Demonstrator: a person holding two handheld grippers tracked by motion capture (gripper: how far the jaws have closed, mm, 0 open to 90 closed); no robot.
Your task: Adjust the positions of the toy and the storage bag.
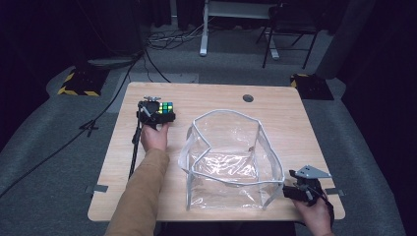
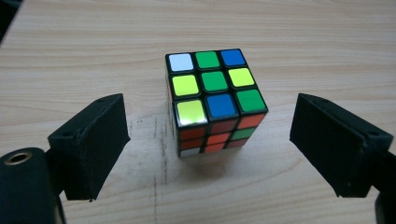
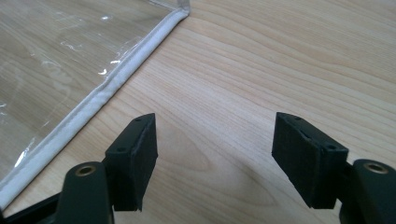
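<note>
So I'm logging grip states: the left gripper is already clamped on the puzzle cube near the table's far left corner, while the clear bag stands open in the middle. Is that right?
Not quite. The left gripper is open, not clamped: in the left gripper view its jaws stand clear of the puzzle cube on both sides. The cube does sit near the far left corner, and the clear bag stands open mid-table.

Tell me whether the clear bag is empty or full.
Empty: through the clear bag only table wood shows; the cube sits outside.

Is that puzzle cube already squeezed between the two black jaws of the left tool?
No: in the left gripper view the puzzle cube sits on the table with bare wood between it and each jaw of the left tool.
</note>
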